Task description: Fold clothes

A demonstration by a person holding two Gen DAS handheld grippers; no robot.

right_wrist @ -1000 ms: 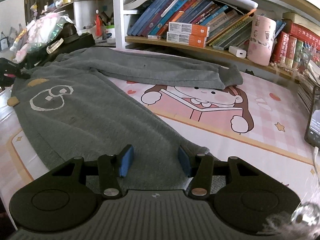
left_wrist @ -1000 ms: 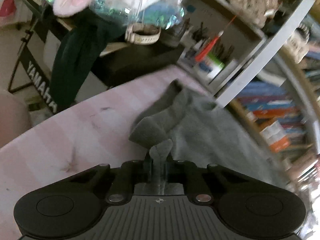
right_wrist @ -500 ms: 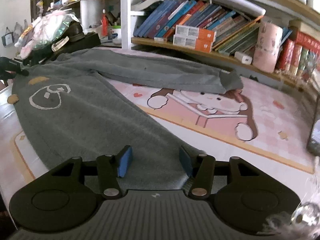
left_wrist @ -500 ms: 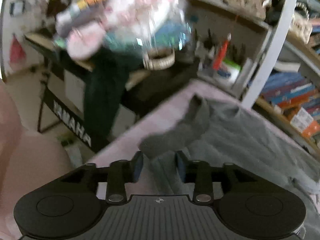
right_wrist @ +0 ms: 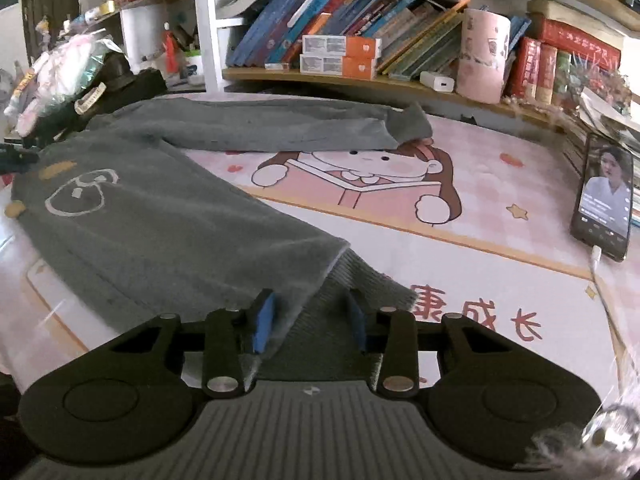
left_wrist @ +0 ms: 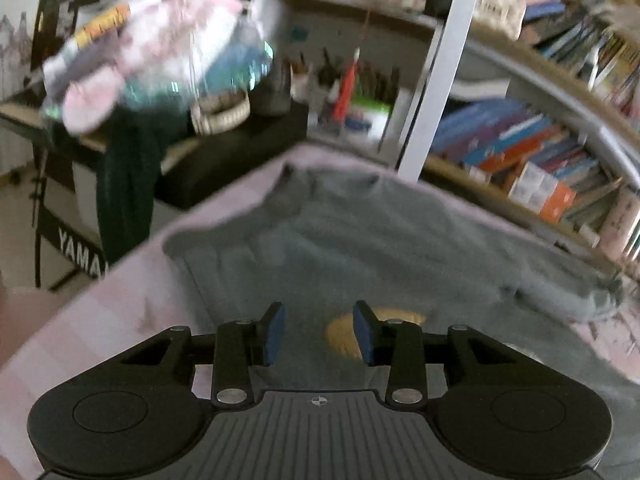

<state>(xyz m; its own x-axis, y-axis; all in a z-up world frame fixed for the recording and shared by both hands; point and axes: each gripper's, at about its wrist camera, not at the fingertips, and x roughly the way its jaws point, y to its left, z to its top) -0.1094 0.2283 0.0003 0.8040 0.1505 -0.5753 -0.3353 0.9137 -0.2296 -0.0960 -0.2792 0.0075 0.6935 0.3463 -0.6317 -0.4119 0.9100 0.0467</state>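
Note:
A grey sweater point(right_wrist: 160, 220) with a white outline drawing lies spread on the pink cartoon mat point(right_wrist: 480, 240). One sleeve point(right_wrist: 280, 128) stretches along the far side. My right gripper point(right_wrist: 311, 312) is low at the near edge, and its jaws are closing with the ribbed hem point(right_wrist: 352, 280) lying between the blue pads. The cloth brushes the left pad; I see no firm pinch. In the left wrist view my left gripper point(left_wrist: 319, 320) hovers open over the sweater point(left_wrist: 360, 240). It holds nothing, and a yellow patch point(left_wrist: 344, 336) sits just beyond its right finger.
A phone point(right_wrist: 604, 196) with a cable leans at the mat's right edge. Bookshelves point(right_wrist: 360, 52) and a pink canister point(right_wrist: 482, 60) line the back. Left of the table stand a keyboard stand point(left_wrist: 80, 256) and a pile of bags point(left_wrist: 160, 64).
My left gripper let go of the grey cuff, opened, and swung right over the sweater's body. My right gripper's jaws narrowed around the hem, and it shifted slightly.

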